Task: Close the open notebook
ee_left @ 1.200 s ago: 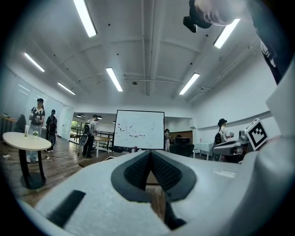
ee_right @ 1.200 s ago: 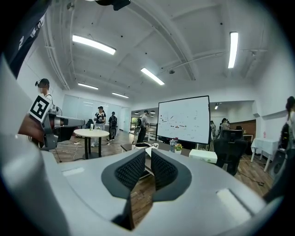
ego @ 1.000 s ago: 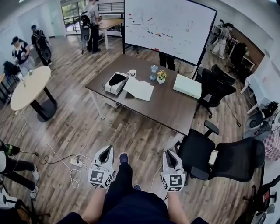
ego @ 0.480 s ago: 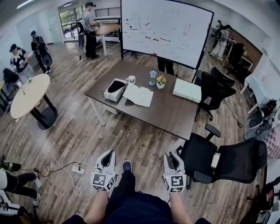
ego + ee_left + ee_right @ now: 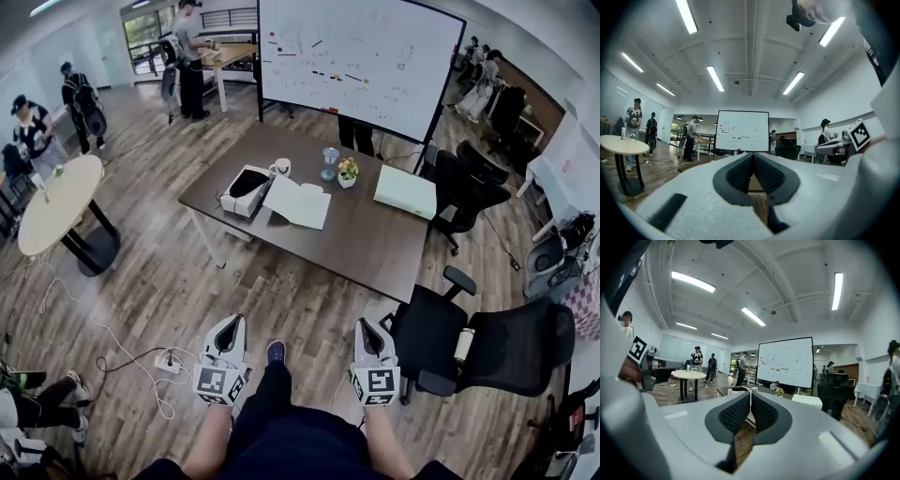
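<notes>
Hanging low in the bottom left of the head view, the left gripper (image 5: 233, 323) has its jaws clenched together with nothing between them; its own view shows the tips meeting. Above it and slightly right, in the upper middle of the frame, the open notebook (image 5: 298, 202) lies flat on the dark desk (image 5: 375, 248), just beside a white box (image 5: 246, 185) on its left. Its spread pages run roughly left to right, dipping a little toward the right. The right gripper (image 5: 364, 325) sits bottom right of centre, jaws likewise clenched and empty. The notebook is well apart from both, straight ahead up the frame and about midway between their columns, so neither is clearly nearer. Closing it calls first for an approach across the wooden floor (image 5: 281, 281). A black chair (image 5: 469, 337) stands near the right gripper's side.
</notes>
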